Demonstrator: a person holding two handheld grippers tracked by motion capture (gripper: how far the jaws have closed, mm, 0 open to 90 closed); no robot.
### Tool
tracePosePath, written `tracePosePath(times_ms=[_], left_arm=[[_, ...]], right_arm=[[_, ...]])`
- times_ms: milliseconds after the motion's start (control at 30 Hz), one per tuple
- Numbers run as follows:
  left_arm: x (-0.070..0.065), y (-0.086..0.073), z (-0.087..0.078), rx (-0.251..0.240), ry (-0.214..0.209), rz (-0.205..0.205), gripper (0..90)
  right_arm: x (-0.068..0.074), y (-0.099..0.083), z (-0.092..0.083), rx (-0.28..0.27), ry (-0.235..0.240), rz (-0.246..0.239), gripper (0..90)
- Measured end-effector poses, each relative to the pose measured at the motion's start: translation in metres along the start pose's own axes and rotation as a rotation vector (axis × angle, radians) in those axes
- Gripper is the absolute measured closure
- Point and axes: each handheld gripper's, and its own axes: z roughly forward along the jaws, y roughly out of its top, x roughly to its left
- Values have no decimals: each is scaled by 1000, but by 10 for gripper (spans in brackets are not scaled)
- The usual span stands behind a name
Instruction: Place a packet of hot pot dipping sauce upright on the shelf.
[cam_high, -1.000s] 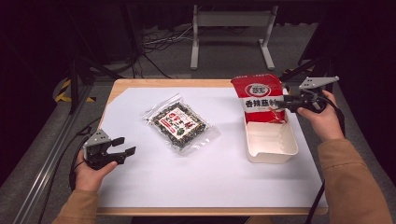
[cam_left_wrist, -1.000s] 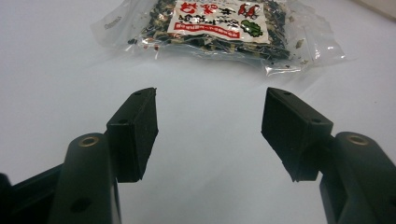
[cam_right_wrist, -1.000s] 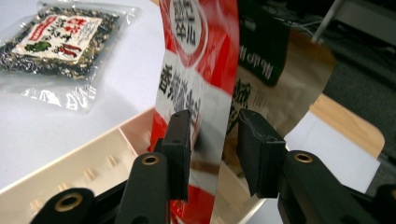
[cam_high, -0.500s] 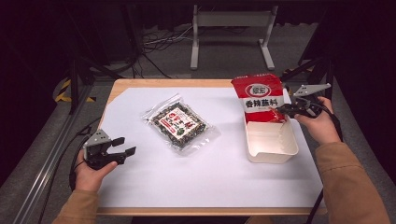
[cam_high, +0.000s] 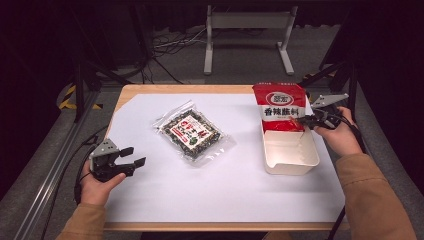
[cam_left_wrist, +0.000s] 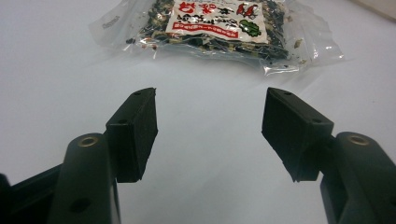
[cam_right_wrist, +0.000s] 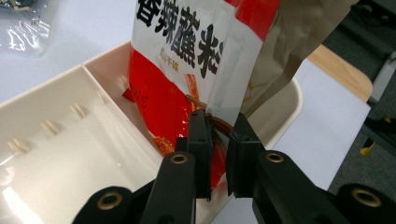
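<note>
A red and white snack bag (cam_high: 280, 107) stands upright in the far end of a white plastic tray (cam_high: 292, 162) at the right of the table. My right gripper (cam_high: 302, 121) is at the bag's right edge. Its jaws have just been closing, and in the right gripper view they pinch the lower edge of the red bag (cam_right_wrist: 187, 60) between the right gripper (cam_right_wrist: 219, 126) pads, over the tray (cam_right_wrist: 60, 154). My left gripper (cam_high: 136, 156) rests open near the front left. In its own view the left gripper (cam_left_wrist: 208, 121) holds nothing, and the clear packet (cam_left_wrist: 219, 23) lies beyond it.
A clear packet of dark mixed spice (cam_high: 192, 132) with a red label lies flat mid-table on the white sheet (cam_high: 225, 190). The wooden table edge (cam_high: 190, 89) runs along the back, with a metal stand (cam_high: 247, 35) and cables on the floor beyond.
The right gripper has shifted slightly left to the red bag's edge and its jaws have closed onto it. The left gripper and the clear packet have stayed put.
</note>
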Motion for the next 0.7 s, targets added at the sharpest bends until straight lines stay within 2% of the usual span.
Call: tracePosePath(times_ms=[67,133,300,467,500,700], left_arm=[[0,0,0,2,-4,3,364],[0,0,0,2,-4,2,364],[0,0,0,0,-4,1,364],[1,0,1,5,-5,3,363],[1,0,2,5,-7,1,363],[1,2,4,8,-13,-1,357]], right_arm=[[2,-1,2,44,8,2,827],[5,-3,9,110,25,-8,837],[7,-1,10,123,11,16,832],[6,-1,9,100,14,36,775],[7,-1,6,58,10,59,669],[6,-2,-5,-31,-13,106,470]])
